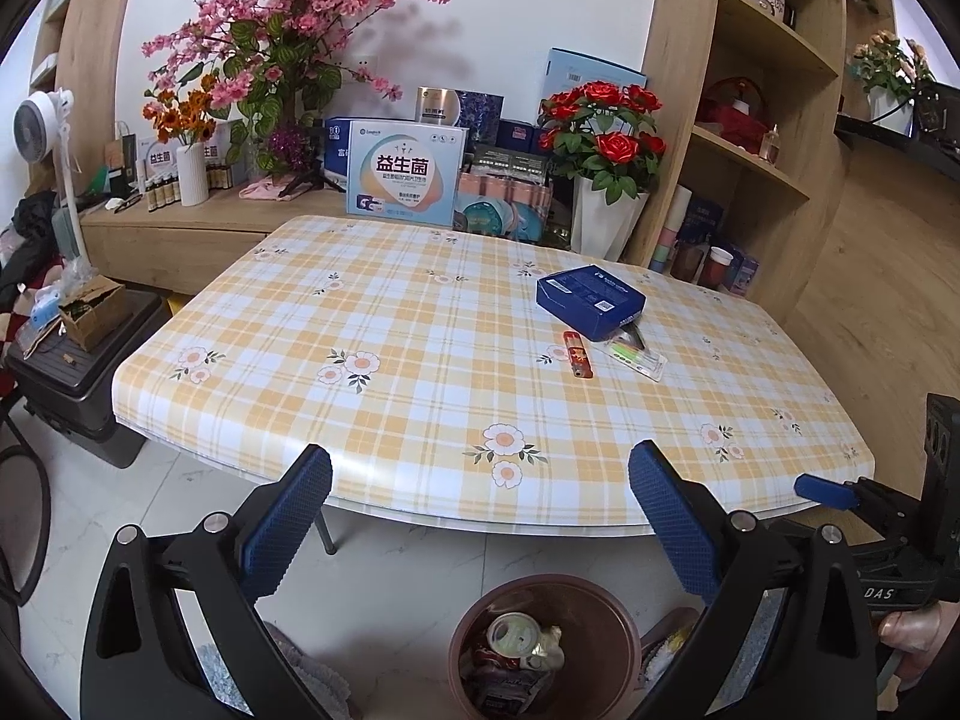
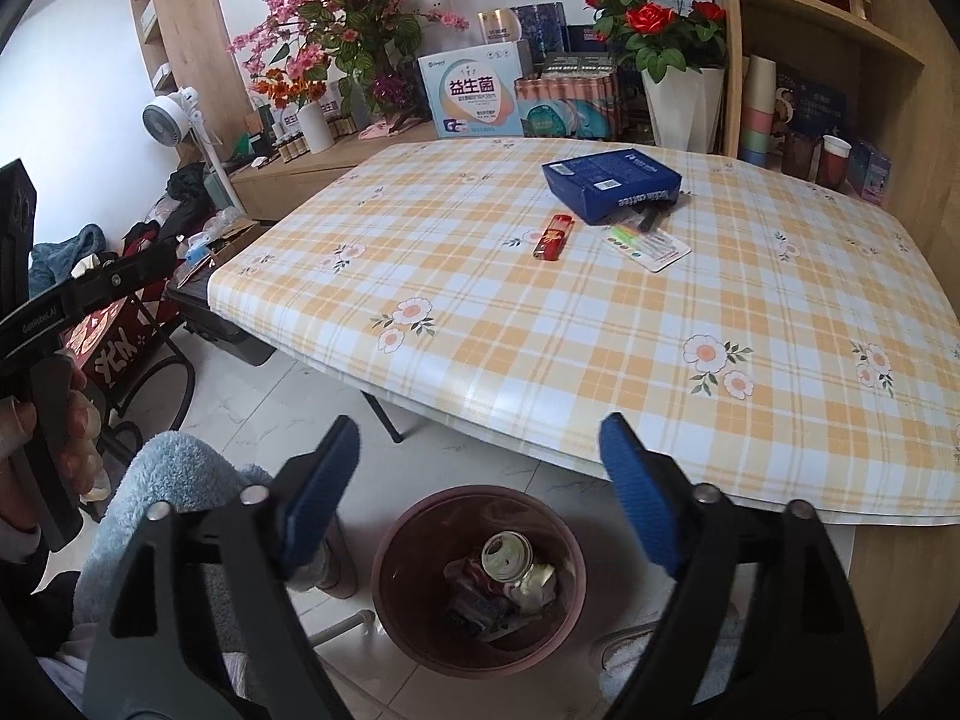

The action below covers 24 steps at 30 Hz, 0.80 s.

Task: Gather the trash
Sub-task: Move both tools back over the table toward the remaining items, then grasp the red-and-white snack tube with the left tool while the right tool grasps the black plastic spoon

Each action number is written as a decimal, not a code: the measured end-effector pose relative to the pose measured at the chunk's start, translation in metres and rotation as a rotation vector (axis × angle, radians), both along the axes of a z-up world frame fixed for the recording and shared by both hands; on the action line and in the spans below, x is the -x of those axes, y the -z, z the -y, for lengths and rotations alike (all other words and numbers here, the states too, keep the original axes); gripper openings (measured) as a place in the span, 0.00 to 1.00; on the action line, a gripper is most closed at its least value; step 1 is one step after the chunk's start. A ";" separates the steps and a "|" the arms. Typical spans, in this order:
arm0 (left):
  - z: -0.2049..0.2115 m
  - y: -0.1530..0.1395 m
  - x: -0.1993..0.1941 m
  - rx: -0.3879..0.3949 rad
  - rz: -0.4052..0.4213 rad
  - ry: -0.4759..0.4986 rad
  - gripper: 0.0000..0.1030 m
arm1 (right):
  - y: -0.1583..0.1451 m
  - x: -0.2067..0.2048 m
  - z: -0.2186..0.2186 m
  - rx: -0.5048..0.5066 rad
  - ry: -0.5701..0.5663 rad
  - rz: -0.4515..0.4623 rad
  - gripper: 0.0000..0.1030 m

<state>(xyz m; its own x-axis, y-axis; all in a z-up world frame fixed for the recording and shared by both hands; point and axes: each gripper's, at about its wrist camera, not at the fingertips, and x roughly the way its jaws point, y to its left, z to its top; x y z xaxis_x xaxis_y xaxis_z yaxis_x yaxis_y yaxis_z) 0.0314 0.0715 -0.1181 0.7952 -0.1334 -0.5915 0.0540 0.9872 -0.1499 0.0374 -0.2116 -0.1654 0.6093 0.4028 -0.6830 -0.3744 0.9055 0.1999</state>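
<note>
Below the near edge of the desk (image 2: 660, 324), a brown waste bin (image 2: 414, 642) stands on the tiled floor, already holding a can (image 2: 507, 555) with its round end facing up and some crumpled wrappers (image 2: 534, 585) beside it. On the checked desk cover, three items remain. A red lighter (image 2: 553, 237) lies flat, its long axis running from about 1 o'clock to 7 o'clock in the right wrist view. A blue box (image 2: 612, 183) lies flat at roughly 1 o'clock from the lighter, its long side running about 10 o'clock to 4 o'clock. A flat packet of pens (image 2: 651, 243) lies just at 3 o'clock from the lighter, its far end tucked against the box. The right claw (image 2: 480, 480) hovers above the bin, spread wide, with nothing between its blue pads (image 2: 639, 492). The left claw (image 1: 480, 510) is likewise spread wide and empty, poised over the desk edge and the bin (image 1: 606, 618).
</note>
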 end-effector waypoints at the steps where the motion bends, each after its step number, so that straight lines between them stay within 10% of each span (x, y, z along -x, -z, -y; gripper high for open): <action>1: 0.000 0.000 0.000 0.000 0.000 -0.001 0.94 | -0.001 -0.001 0.002 0.002 0.009 0.005 0.89; 24: 0.007 0.011 -0.039 -0.013 -0.034 0.015 0.94 | -0.026 -0.059 0.065 0.069 0.196 0.062 0.94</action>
